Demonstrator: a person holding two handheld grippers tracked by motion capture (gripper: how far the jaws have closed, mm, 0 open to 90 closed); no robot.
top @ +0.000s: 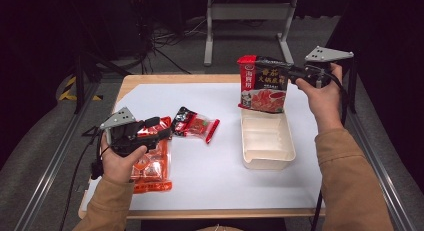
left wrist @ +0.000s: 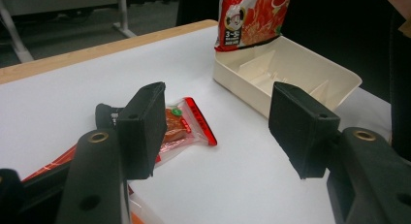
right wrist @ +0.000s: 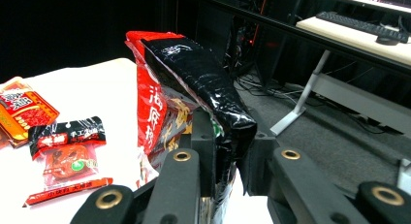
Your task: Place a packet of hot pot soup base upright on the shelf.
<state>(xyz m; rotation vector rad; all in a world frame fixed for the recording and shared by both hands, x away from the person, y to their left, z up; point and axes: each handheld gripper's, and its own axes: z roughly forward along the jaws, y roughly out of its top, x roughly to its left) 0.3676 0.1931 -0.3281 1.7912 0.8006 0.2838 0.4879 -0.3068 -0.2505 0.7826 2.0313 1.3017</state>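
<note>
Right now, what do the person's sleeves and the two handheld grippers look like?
Both forearms wear tan long sleeves. Each hand carries a black gripper: the left gripper has two blocky matte black jaws on arms with brass-coloured rivets, and the right gripper is built the same. In the high view, each has a grey three-cornered plate on top, with a black cable trailing from the left one.

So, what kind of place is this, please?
Probably a lab or workroom set up for recording, not a kitchen. A wooden table covered with white sheet stands among floor cables, a desk with a keyboard is behind, and hazard tape marks the floor.
</note>
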